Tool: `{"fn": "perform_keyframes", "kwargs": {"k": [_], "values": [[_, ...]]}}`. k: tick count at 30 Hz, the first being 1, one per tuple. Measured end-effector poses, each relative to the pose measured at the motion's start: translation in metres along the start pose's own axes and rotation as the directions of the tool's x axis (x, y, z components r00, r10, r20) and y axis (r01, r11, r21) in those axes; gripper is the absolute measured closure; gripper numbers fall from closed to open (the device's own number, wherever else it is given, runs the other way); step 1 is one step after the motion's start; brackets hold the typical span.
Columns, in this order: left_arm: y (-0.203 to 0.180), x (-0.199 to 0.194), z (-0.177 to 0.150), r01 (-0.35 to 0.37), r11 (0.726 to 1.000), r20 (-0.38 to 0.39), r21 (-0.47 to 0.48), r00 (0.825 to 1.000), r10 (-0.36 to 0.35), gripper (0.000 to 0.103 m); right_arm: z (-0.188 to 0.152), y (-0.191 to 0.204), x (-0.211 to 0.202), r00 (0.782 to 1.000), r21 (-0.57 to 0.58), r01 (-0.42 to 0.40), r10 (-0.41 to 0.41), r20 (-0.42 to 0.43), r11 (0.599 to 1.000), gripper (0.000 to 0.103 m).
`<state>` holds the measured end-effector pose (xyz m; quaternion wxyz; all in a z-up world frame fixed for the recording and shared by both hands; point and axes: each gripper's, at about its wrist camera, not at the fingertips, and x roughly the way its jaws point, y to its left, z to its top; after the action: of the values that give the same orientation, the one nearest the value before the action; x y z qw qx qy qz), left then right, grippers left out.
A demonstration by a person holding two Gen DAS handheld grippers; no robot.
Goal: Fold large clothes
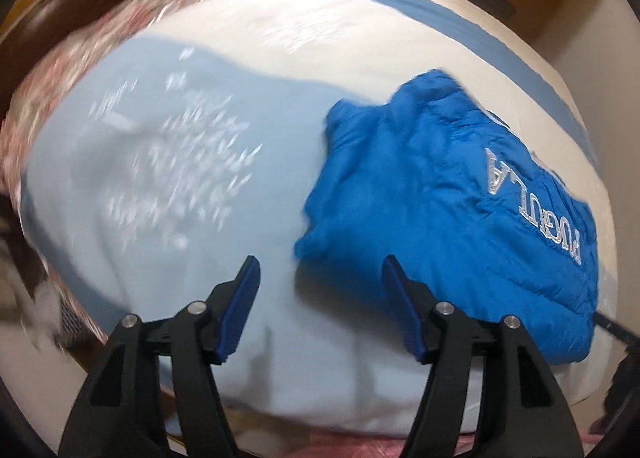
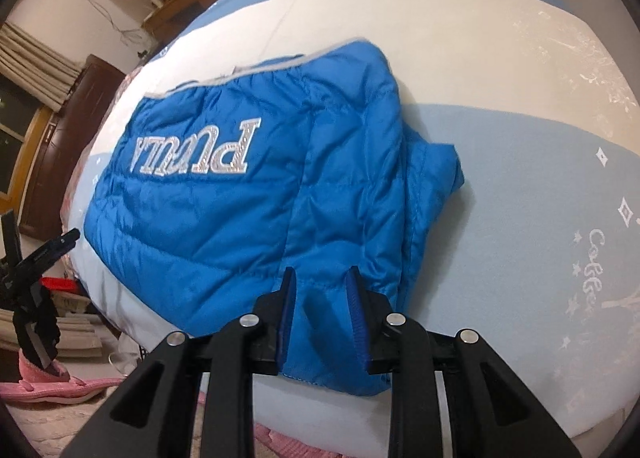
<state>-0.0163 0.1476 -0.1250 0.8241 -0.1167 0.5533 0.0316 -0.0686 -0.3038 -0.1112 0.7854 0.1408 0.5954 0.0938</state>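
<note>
A bright blue puffer jacket (image 2: 248, 210) with silver lettering lies folded on the bed, its near edge toward me in the right wrist view. My right gripper (image 2: 322, 290) is shut on a puffy fold of that near edge, and blue fabric fills the gap between its pads. In the left wrist view the jacket (image 1: 440, 218) lies to the right. My left gripper (image 1: 320, 278) stands open over bare sheet just left of the jacket's edge, with nothing between its fingers. That view is blurred.
The bed sheet (image 2: 520, 186) has pale blue and cream bands with white print. Off the bed's left edge stand a dark wooden cabinet (image 2: 60, 138) and a black clamp-like object (image 2: 36, 278). A pink slipper (image 2: 52, 382) lies on the floor.
</note>
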Motion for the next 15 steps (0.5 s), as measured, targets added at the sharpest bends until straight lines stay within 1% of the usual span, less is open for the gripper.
{"fn": "perform_keyframes", "kwargs": {"k": [2, 5, 7, 9, 11, 12, 14, 15], "values": [[0.012, 0.003, -0.005, 0.037, 0.997, -0.011, -0.066, 0.999, -0.038, 0.032, -0.001, 0.001, 0.004, 1.000, -0.010, 0.003, -0.003, -0.007, 1.000, 0.076], [0.027, 0.011, -0.011, 0.111, 0.981, -0.007, -0.159, 0.993, -0.114, 0.032, 0.000, 0.002, 0.011, 1.000, -0.018, 0.004, -0.005, -0.021, 1.000, 0.078], [0.035, 0.017, -0.012, 0.164, 0.962, 0.004, -0.218, 0.986, -0.167, 0.032, 0.001, 0.001, 0.015, 1.000, -0.029, 0.007, -0.007, -0.028, 1.000, 0.078], [0.039, 0.029, -0.011, 0.194, 0.943, -0.002, -0.269, 0.979, -0.202, 0.032, 0.002, 0.002, 0.018, 0.999, -0.032, 0.005, -0.006, -0.034, 0.999, 0.078], [0.040, 0.037, -0.010, 0.238, 0.923, 0.005, -0.302, 0.969, -0.248, 0.031, 0.002, 0.001, 0.019, 0.999, -0.028, 0.001, -0.002, -0.037, 1.000, 0.078], [0.041, 0.039, -0.010, 0.246, 0.917, 0.008, -0.314, 0.966, -0.257, 0.031, 0.002, 0.000, 0.020, 0.999, -0.025, -0.002, 0.002, -0.037, 1.000, 0.078], [0.042, 0.047, -0.008, 0.284, 0.895, 0.025, -0.344, 0.956, -0.294, 0.031, 0.002, -0.001, 0.021, 0.999, -0.014, -0.008, 0.008, -0.038, 1.000, 0.078], [0.041, 0.052, -0.006, 0.289, 0.890, 0.026, -0.352, 0.954, -0.299, 0.031, 0.002, -0.002, 0.022, 0.999, -0.011, -0.009, 0.008, -0.039, 1.000, 0.078]]}}
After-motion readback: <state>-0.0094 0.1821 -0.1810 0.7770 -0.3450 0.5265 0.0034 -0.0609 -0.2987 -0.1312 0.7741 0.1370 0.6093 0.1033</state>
